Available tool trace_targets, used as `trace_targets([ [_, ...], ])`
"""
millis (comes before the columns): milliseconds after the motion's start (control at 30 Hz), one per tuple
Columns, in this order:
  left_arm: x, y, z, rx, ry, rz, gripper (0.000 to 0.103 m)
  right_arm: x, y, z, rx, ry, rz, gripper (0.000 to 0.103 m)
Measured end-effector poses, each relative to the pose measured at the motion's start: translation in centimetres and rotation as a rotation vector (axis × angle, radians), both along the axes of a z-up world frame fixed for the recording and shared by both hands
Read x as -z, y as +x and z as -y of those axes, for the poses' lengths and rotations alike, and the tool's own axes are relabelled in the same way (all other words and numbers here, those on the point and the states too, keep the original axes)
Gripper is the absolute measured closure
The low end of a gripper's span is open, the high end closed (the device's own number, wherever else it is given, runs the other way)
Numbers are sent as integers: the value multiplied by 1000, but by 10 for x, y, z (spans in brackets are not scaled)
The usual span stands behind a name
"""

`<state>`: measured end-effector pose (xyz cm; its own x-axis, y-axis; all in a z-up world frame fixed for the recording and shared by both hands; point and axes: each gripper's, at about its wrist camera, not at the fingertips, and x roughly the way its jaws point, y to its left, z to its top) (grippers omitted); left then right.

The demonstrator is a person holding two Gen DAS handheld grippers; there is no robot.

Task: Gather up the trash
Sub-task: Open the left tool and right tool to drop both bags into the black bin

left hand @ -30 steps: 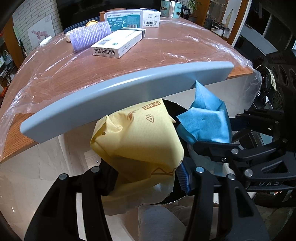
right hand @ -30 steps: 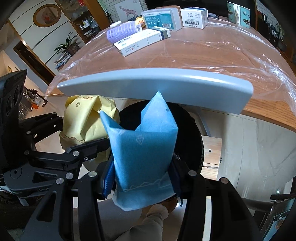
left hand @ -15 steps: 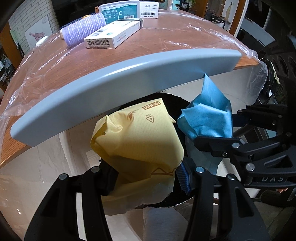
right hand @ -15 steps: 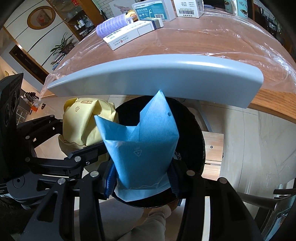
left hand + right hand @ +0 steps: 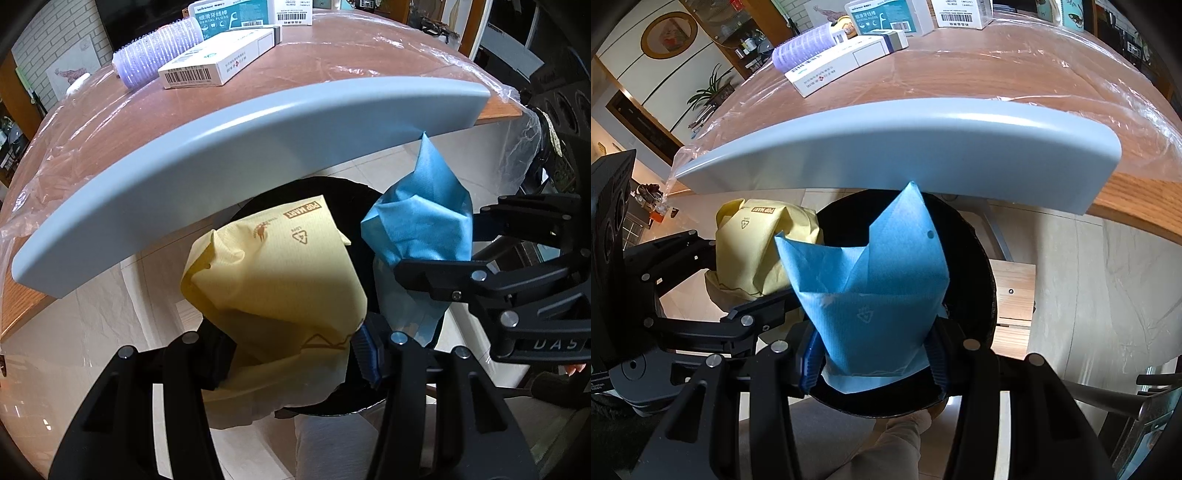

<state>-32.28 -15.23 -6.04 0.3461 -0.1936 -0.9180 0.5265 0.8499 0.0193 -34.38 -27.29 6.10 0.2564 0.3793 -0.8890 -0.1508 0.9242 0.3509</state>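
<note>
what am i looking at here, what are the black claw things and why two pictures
The black claws are hand-held grippers, one in each of a person's hands, each with a camera looking along its fingers. That gives two pictures of one moment. The left gripper is clamped on a yellow bag; the right gripper is clamped on a blue bag. Both hang over a black bin below the table, whose plastic-covered top carries boxes and a purple roller.

Crumpled yellow paper bag and creased blue paper bag, side by side above round black bin
</note>
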Motion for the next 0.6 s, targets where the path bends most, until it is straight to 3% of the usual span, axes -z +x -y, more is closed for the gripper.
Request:
trace_targets([
  [67,2,-1,1,18,-15,-9,46,1,1,0,4,3,-5,53],
  [133,1,-3,1,23,-11,10,28,1,2,1,14,7,-9,50],
  [200,1,-5,-1,23,-16,39,20,1,2,1,18,16,-13,45],
  [333,0,-4,-4,21,-19,45,18,0,2,6,33,22,-15,41],
  [500,-9,-7,-9,19,-24,59,18,-12,-2,17,57,31,9,28],
  [600,-15,-9,-15,12,-34,63,18,-22,-5,23,73,33,24,27],
])
